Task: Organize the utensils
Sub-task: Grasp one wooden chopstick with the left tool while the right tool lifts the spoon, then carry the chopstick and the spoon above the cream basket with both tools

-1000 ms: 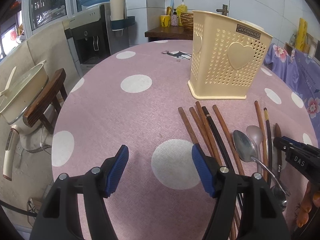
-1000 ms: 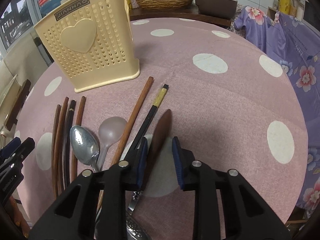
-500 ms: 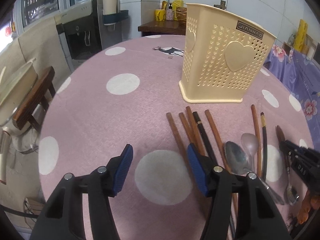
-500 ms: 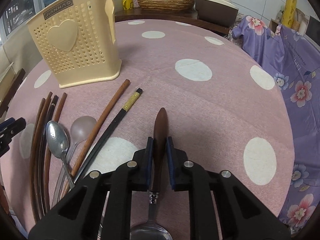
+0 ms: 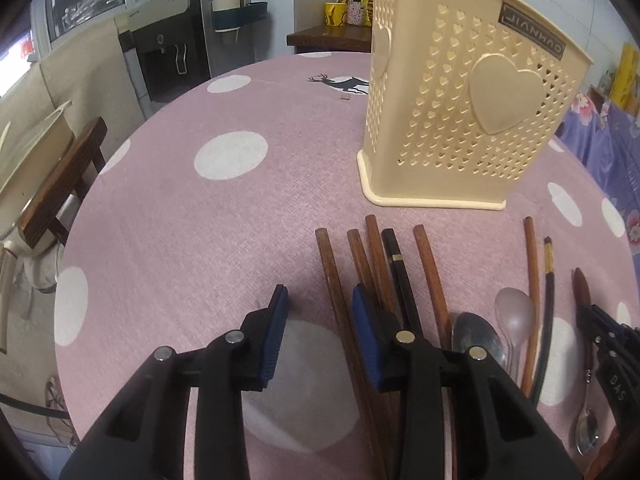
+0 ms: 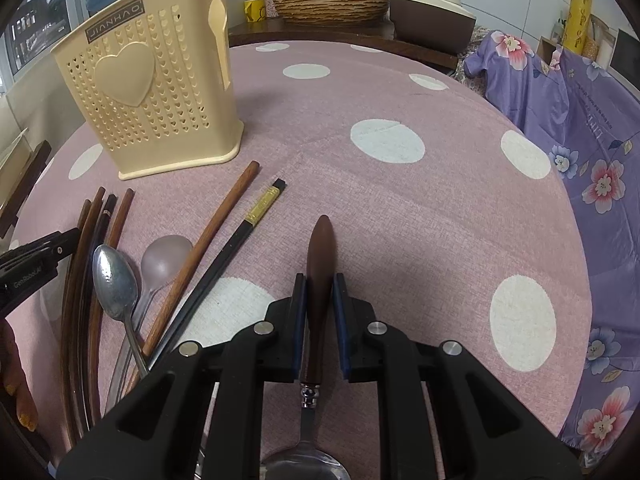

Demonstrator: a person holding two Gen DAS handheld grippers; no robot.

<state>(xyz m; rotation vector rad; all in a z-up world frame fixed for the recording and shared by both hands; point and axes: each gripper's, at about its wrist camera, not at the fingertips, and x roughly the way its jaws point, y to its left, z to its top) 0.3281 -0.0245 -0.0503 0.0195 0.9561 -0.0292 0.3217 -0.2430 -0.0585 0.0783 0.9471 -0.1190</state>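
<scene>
Right wrist view: the right gripper has its blue-padded jaws clenched on the dark wooden handle of a wood-handled spoon; the handle tapers to a rounded point ahead of the fingers, and its metal bowl lies under the gripper body at the bottom edge of the frame.
Left wrist view: the left gripper hangs with jaws released and wide apart over the table, gripping nothing; its right pad sits beside the leftmost brown chopstick.
Holder: a cream plastic utensil holder, perforated with small hearts and bearing 1 large raised heart, stands upright toward the table's far side.
Cloth: pink woven fabric with white dots covers the round table.
Loose utensils: 4 brown wooden chopsticks and 1 black chopstick lie in a row in front of the holder; toward the table's right side lie a shiny steel spoon, a frosted translucent spoon, 1 more brown stick and a black gold-banded chopstick.
Open room: bare cloth runs from the held spoon out to the right rim of the table.
Only in left view: a wooden chair beyond the table's left edge.
Only in right view: purple floral fabric past the right rim, and a woven basket behind the table.
</scene>
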